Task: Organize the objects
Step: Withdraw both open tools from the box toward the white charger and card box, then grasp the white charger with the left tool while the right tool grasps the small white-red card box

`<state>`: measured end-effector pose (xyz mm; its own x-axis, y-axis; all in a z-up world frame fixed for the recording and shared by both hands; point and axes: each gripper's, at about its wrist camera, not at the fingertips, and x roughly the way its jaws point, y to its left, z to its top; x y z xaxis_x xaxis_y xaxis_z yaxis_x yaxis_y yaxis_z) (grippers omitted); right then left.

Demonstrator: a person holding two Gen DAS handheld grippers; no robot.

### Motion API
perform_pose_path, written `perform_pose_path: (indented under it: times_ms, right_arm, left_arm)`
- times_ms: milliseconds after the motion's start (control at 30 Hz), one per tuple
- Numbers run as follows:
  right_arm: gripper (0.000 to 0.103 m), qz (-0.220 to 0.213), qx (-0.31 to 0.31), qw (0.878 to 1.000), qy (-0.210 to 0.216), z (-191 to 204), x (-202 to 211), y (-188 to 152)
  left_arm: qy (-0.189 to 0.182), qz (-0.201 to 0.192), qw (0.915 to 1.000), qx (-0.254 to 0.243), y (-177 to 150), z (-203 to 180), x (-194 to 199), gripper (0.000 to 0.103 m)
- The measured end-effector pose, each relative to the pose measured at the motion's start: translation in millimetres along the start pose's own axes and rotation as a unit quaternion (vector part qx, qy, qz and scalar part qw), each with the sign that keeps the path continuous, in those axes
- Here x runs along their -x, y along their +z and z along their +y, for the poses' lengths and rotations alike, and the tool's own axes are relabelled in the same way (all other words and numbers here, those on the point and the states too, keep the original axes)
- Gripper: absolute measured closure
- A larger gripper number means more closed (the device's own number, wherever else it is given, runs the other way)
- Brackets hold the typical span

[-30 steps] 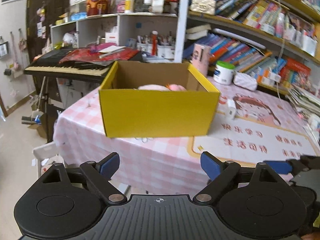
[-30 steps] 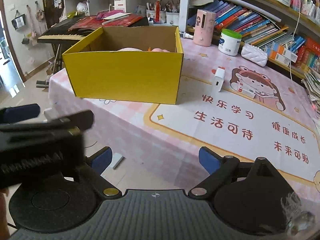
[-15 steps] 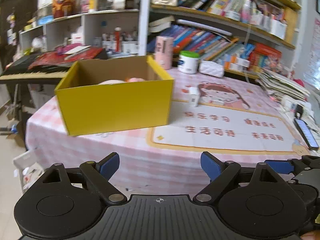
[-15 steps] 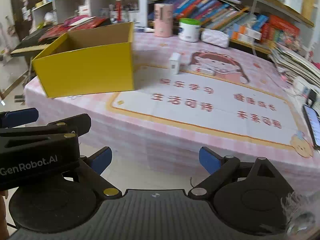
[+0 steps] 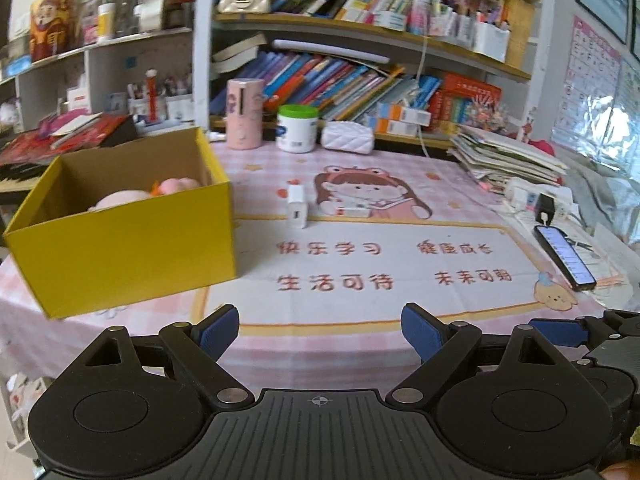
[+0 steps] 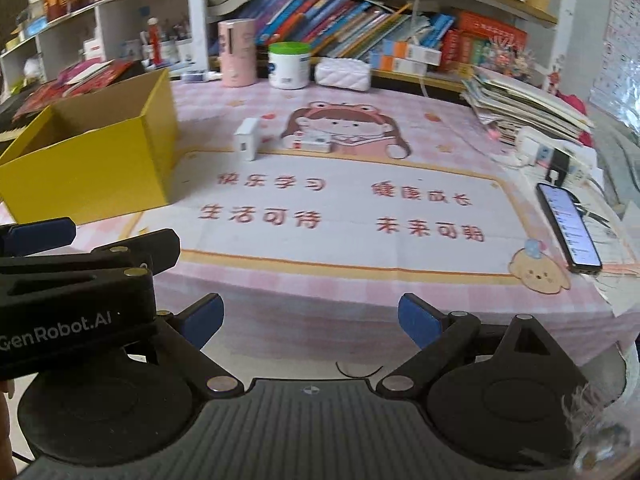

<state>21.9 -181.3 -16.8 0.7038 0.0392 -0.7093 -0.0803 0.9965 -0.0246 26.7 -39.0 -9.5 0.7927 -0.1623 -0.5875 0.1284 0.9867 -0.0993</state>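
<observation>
white charger [image 5: 297, 207] stands upright mid tabletop [image 5: 360, 168], just right of yellow box [image 5: 120, 256] w/ pink plush [image 5: 120, 200] inside. phone [image 5: 565, 257] at right edge. left tongs [image 5: 320, 330] & right tongs [image 6: 310, 318] both wide apart, nothing in them, near front edge.

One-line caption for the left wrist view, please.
Open, empty left gripper faces a yellow box holding pink plush toys, with a white charger upright on the table mat.
</observation>
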Motion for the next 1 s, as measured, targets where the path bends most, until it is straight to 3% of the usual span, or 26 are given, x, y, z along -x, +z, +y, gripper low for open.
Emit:
perform_pose_path:
  times_ms: [400, 1000]
  right_arm:
    - [0.008, -0.003, 0.016, 1.0, 0.014, -25.7, -40.2, 33.1]
    - [0.009, -0.025, 0.071, 0.995, 0.058, -72.9, -116.6, 108.6]
  left_arm:
    - [0.02, -0.009, 0.9997, 0.001, 27.8, -15.7, -38.6, 0.013]
    - [0.092, -0.026, 0.9949, 0.032, 77.2, -38.5, -109.5, 0.015]
